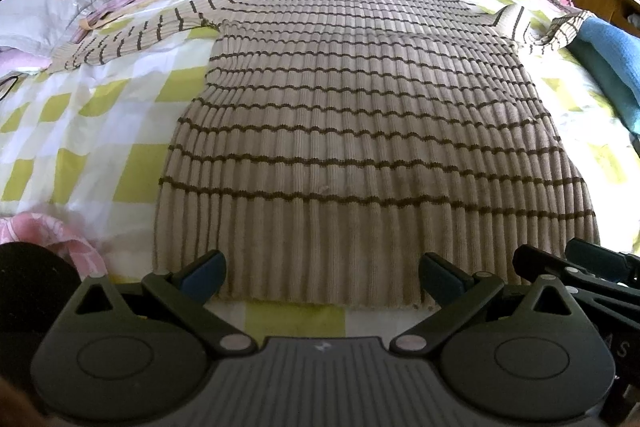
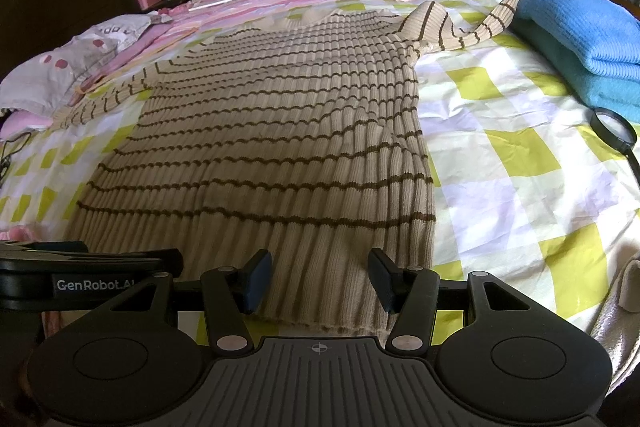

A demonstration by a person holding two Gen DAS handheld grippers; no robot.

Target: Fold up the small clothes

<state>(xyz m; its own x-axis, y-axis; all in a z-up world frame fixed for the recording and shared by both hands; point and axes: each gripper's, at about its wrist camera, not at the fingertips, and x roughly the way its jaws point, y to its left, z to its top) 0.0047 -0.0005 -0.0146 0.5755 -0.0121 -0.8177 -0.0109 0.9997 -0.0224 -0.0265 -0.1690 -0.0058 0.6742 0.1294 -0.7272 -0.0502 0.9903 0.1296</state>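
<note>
Both wrist cameras sit low at the sweater's hem, facing its collar across the bed; left views left-centre, right views right, sharing the sweater

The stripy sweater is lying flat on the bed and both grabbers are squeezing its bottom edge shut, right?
Not quite. The stripy sweater does lie flat, but the left gripper and right gripper are both open at its hem, as each wrist view shows.

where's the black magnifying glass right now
The black round magnifying glass shows only in the right wrist view, at the right edge, lying on the green-checked bedsheet just in front of the folded blue knit blanket.
</note>
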